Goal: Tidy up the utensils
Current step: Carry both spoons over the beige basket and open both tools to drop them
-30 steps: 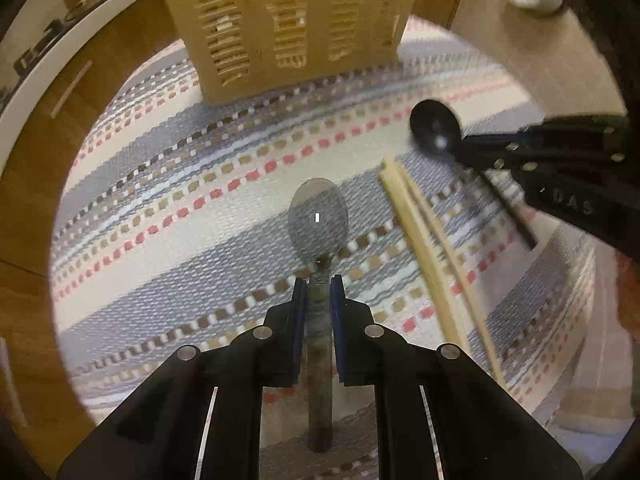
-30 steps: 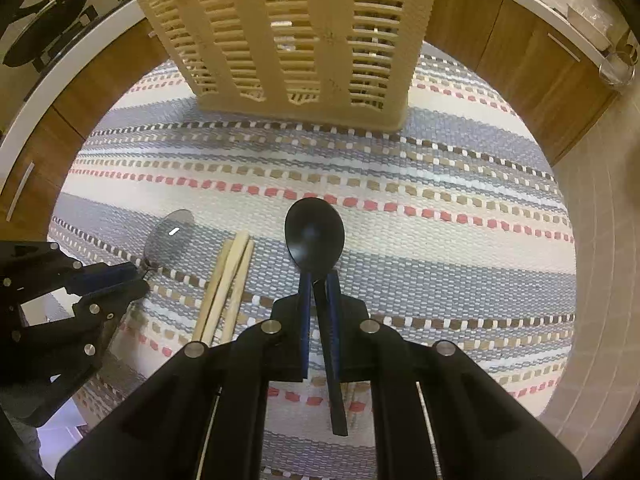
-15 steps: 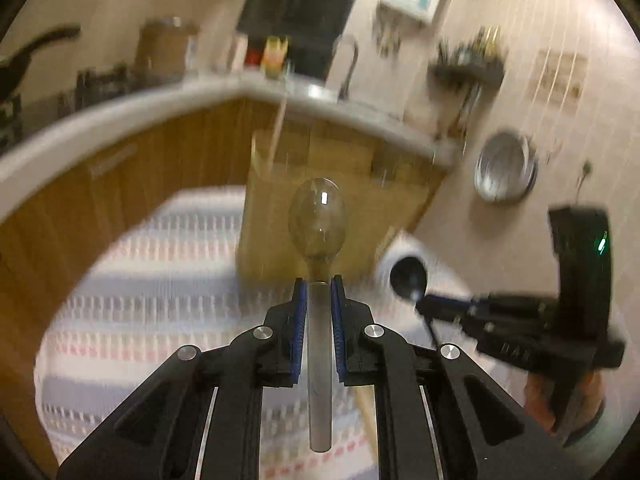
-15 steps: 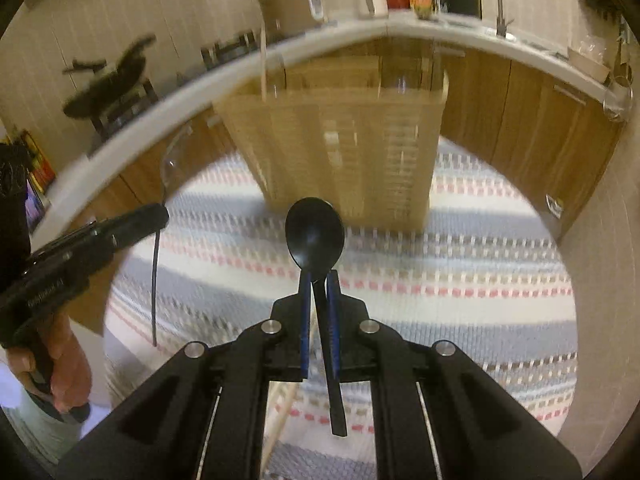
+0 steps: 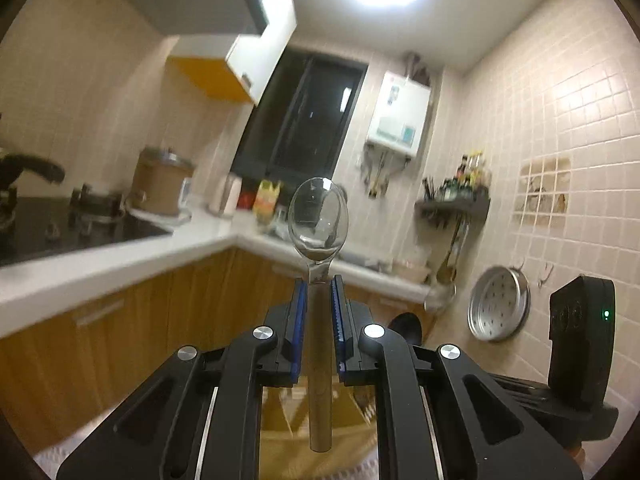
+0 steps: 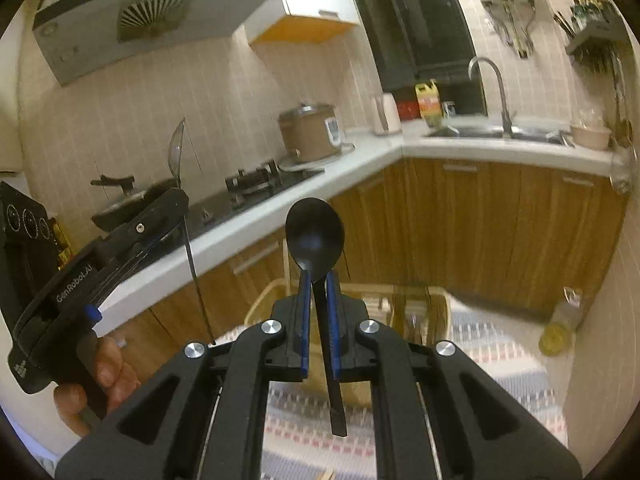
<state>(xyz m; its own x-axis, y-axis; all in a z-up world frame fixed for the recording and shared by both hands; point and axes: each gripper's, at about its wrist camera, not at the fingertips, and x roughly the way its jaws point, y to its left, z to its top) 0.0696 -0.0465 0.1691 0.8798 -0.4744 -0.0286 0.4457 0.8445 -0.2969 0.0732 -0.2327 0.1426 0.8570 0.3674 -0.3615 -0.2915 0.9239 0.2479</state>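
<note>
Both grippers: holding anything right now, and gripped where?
Left gripper is shut on the clear spoon, on the handle just below the bowl. Right gripper is shut on the black spoon, also on the handle just under the bowl.

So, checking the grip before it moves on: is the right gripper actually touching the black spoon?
Touching. The right wrist view shows the right gripper clamping the black spoon at its neck.

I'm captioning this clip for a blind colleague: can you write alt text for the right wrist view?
The right gripper is shut on a black plastic spoon, bowl forward, above a beige slatted utensil basket on a striped woven mat. At left, the left gripper holds a clear plastic spoon upright before a kitchen counter.
</note>
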